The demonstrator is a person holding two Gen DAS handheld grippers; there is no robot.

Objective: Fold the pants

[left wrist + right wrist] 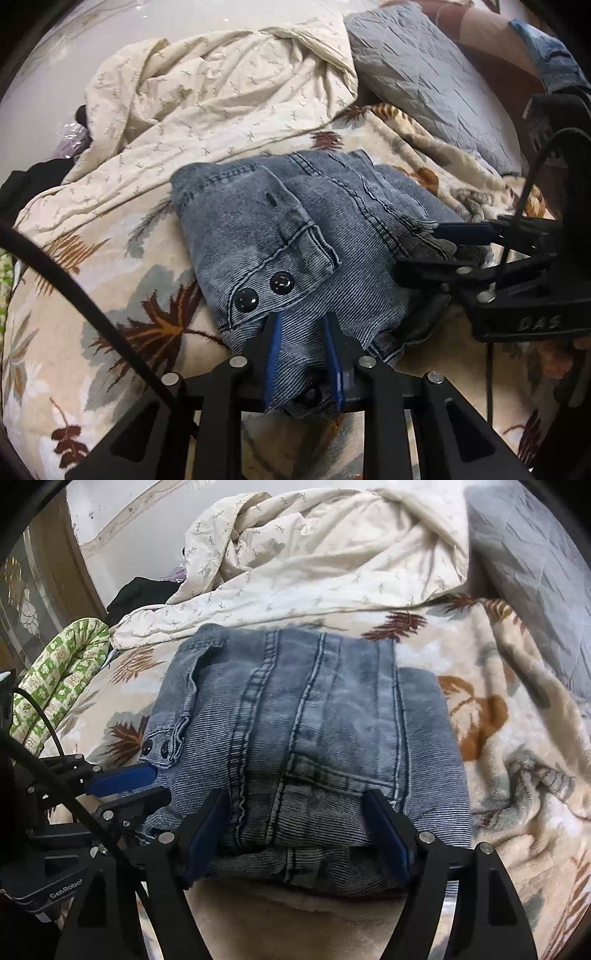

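Note:
The blue denim pants [314, 731] lie folded into a thick square bundle on the leaf-patterned blanket [509, 760]; they also show in the left wrist view [280, 240], with two black snaps near the edge. My left gripper [303, 328] is shut on the near left edge of the pants, denim bunched between its blue pads. It shows from the side in the right wrist view [151, 779]. My right gripper [295, 805] is wide open, its fingers straddling the near edge of the bundle. In the left wrist view it [421, 243] is at the bundle's right side.
A crumpled cream sheet [314, 565] lies behind the pants. A grey quilted pillow [535, 590] is at the back right. A green patterned cushion [55, 675] and dark clothes [144, 590] sit at the left. A black cable [74, 291] crosses the left wrist view.

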